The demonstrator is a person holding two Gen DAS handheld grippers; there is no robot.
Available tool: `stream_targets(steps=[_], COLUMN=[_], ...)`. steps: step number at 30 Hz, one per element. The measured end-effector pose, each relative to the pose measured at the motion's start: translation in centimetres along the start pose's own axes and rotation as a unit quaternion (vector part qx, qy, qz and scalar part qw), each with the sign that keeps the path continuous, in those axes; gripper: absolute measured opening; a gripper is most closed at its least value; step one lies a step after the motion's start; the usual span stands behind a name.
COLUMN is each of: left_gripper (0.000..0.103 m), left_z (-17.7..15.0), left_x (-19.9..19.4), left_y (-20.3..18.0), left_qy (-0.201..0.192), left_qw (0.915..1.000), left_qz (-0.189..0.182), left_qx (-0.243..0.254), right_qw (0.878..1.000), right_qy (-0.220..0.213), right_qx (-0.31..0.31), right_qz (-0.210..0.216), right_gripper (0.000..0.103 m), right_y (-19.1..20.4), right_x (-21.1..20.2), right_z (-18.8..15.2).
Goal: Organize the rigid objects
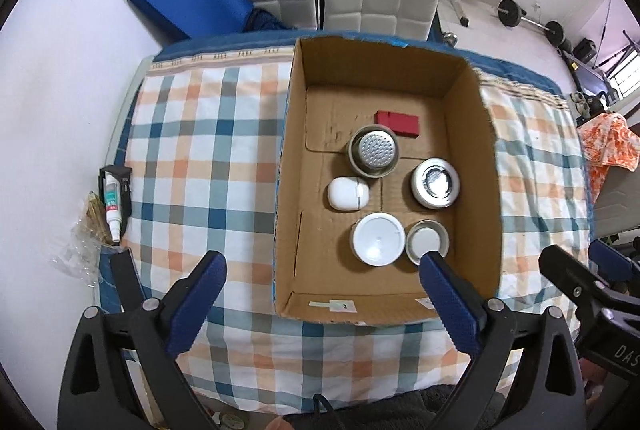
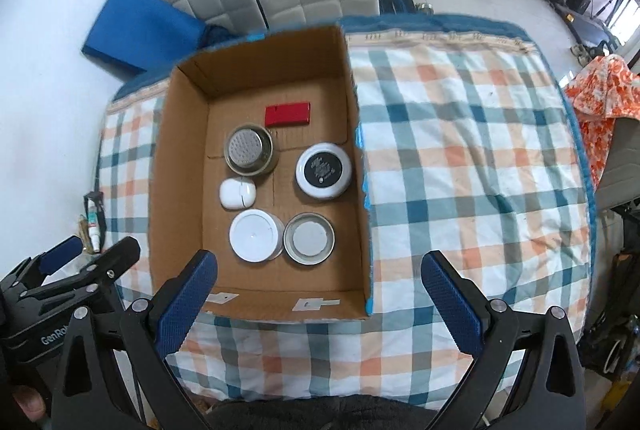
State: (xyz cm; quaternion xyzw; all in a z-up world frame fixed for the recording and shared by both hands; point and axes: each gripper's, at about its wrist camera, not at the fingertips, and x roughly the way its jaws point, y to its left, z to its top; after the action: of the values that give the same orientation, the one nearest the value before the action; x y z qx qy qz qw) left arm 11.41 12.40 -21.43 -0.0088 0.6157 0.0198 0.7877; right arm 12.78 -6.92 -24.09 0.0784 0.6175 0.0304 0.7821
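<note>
A: Grippers?
B: Left gripper (image 1: pixel 322 272) and right gripper (image 2: pixel 320 270) both spread wide, holding nothing, above the checked cloth (image 2: pixel 460 149).
A: Objects?
B: All inside the open brown cardboard box (image 1: pixel 486 165): flat red box (image 1: pixel 397 123), perforated metal cup (image 1: pixel 374 149), white rounded case (image 1: pixel 347 193), round tins.

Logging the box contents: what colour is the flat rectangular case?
Red, clearest in the right wrist view.

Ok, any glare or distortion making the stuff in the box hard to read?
Left wrist view: glare on the round jar's shiny lid hides its pattern. Right wrist view: the same lid reads dark, print visible. Both views: fisheye bends the cardboard box walls and the plaid cloth; contents stay sharp.
</note>
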Motion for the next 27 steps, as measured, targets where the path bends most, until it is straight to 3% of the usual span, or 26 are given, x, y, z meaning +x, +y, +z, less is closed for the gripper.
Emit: stream_targets(steps=[9,17,27], left_gripper=[0.099,0.099,0.099], left_z=[-1.0,-2.0,-3.2], left_x=[-8.0,-13.0,-15.9], left_y=[-1.1,-2.1,-2.5], left_qy=[-0.046,-0.061,-0.067], left_qw=[0.9987,0.998,0.9976], left_qz=[-0.02,-0.011,-0.008], left_qx=[-0.003,0.014,0.013], right_qw=[0.999,0.995,0.995], right_qy=[-0.053,-0.096,-0.101], right_qx=[-0.002,-0.013,-0.025], right_qz=[0.009,0.007,-0.011], right_gripper=[0.103,0.103,0.103], right_y=[-0.9,-1.5,-1.6], right_x=[-8.7,-16.7,-20.7], right_z=[-1.6,-3.1,-4.2])
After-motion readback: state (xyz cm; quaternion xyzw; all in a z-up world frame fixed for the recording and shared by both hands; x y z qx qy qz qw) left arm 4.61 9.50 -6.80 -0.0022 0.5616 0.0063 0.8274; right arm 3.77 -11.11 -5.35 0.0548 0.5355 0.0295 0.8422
